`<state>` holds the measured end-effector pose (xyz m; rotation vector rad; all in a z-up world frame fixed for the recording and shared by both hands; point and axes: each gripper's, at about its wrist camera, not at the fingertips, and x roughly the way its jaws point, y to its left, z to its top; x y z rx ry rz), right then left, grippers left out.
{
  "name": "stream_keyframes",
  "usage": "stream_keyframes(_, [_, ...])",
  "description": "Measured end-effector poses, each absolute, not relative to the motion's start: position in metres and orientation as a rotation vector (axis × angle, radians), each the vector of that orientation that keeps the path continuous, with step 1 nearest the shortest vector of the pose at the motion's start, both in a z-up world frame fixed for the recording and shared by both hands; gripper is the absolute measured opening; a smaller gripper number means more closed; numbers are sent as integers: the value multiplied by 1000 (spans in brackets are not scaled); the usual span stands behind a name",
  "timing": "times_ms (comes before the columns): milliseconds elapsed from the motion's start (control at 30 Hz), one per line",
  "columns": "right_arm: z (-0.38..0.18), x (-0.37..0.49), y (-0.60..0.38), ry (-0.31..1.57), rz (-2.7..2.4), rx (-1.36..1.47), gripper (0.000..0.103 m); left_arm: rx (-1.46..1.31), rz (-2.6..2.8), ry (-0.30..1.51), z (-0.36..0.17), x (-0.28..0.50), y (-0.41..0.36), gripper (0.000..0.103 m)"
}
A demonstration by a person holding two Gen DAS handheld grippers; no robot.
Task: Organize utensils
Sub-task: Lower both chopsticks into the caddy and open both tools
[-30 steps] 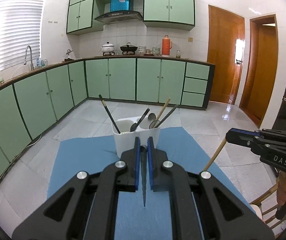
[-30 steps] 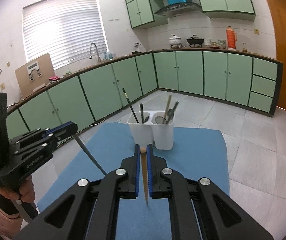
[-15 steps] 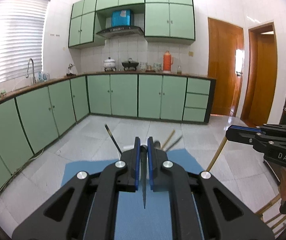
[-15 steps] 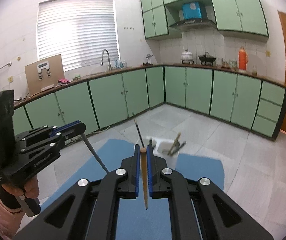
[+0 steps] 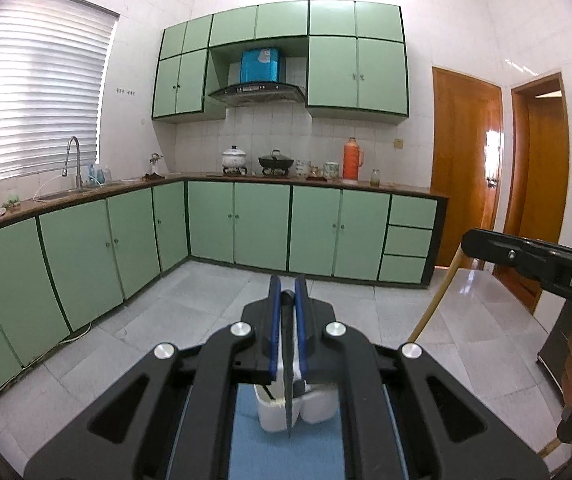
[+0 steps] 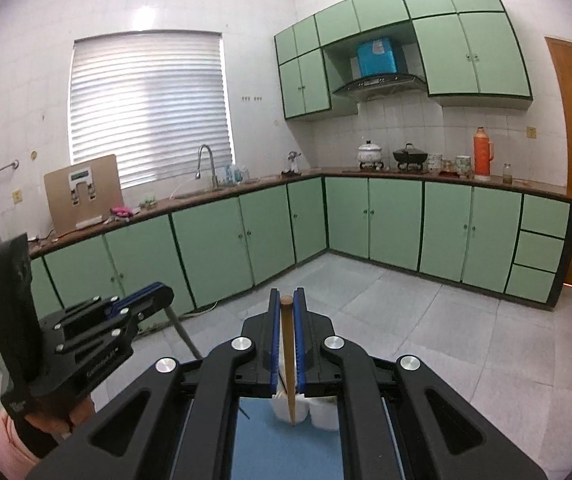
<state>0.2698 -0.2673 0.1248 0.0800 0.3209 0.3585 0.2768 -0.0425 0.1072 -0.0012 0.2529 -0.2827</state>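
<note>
I am clamping a dark chopstick (image 5: 288, 380) in my left gripper (image 5: 288, 300) and a wooden chopstick (image 6: 288, 360) in my right gripper (image 6: 286, 304); the white utensil holder (image 5: 318, 406) is peeking out at bottom centre, below both grippers.

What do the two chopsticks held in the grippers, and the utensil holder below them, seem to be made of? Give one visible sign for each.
Left gripper's chopstick: dark and smooth, probably plastic or lacquered wood.
Right gripper's chopstick: likely bamboo or wood; matt tan, pale end.
Utensil holder: probably plastic; plain white, rounded, slightly glossy.
</note>
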Motion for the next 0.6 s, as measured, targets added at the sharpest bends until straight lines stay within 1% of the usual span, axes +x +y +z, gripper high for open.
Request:
stream_keyframes(200, [140, 298, -271, 283, 322, 81, 6, -10, -266, 213, 120, 302, -50, 6])
stream_keyframes(300, [138, 314, -273, 284, 304, 89, 6, -17, -263, 204, 122, 318, -55, 6])
stream_keyframes(467, [123, 345, -272, 303, 278, 95, 6, -6, -244, 195, 114, 347, -66, 6])
stream_keyframes(600, [100, 367, -268, 327, 256, 96, 6, 0, -223, 217, 98, 374, -72, 6])
